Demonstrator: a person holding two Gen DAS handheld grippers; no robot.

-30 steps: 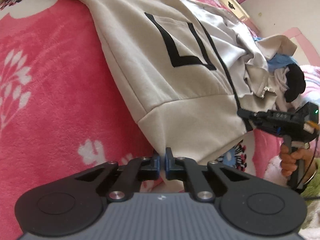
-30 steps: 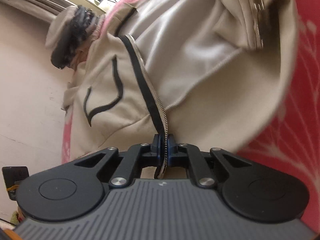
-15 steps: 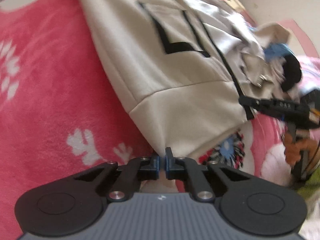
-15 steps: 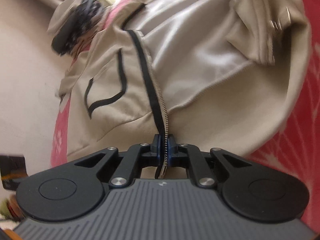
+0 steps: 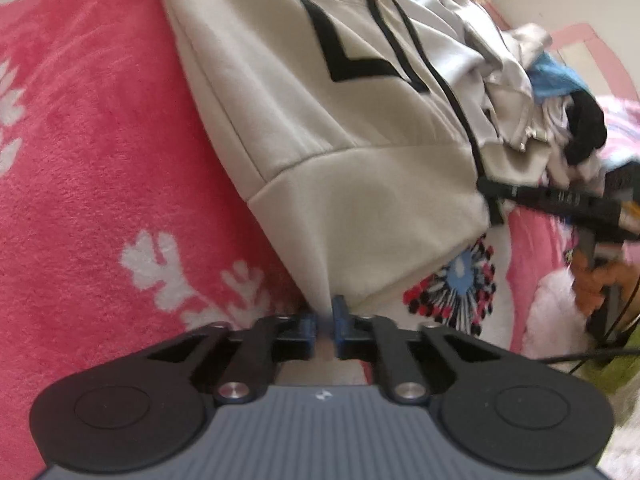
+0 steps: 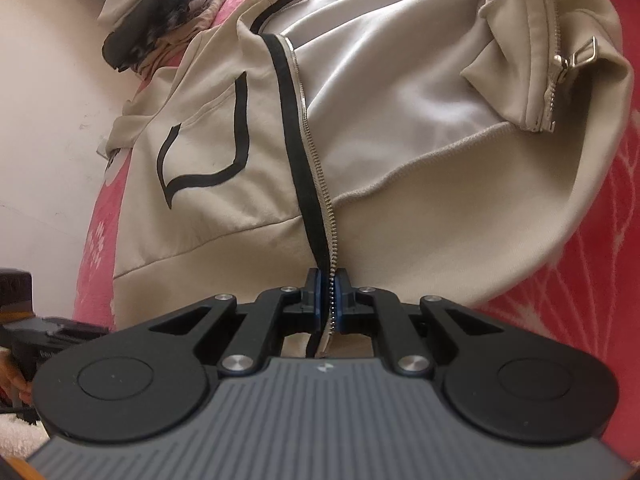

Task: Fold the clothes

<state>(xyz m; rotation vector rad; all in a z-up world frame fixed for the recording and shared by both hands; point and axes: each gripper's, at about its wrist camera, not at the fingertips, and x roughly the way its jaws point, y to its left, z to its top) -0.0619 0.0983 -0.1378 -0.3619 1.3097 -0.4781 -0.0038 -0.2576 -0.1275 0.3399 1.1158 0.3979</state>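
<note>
A cream zip-up jacket [image 5: 320, 128] with black pocket trim lies spread on a pink blanket [image 5: 92, 168]. My left gripper [image 5: 325, 320] is shut on the jacket's hem corner, which pulls up into a peak. In the right wrist view the same jacket [image 6: 224, 208] lies open, showing its pale lining. My right gripper [image 6: 330, 296] is shut on the zipper edge [image 6: 316, 184] at the hem. The right gripper [image 5: 560, 200] also shows in the left wrist view, at the jacket's far hem corner, held by a hand [image 5: 592, 280].
A heap of other clothes [image 5: 560, 120], black, blue and white, lies beyond the jacket. The same heap [image 6: 160, 20] sits top left in the right wrist view, next to a pale wall [image 6: 44, 100]. The left gripper's body [image 6: 24, 320] shows at the left edge.
The jacket hem has drawn closer and tauter in both views. The right wrist view has rolled, so the jacket lies more level and more of the lining and second zipper edge shows.
</note>
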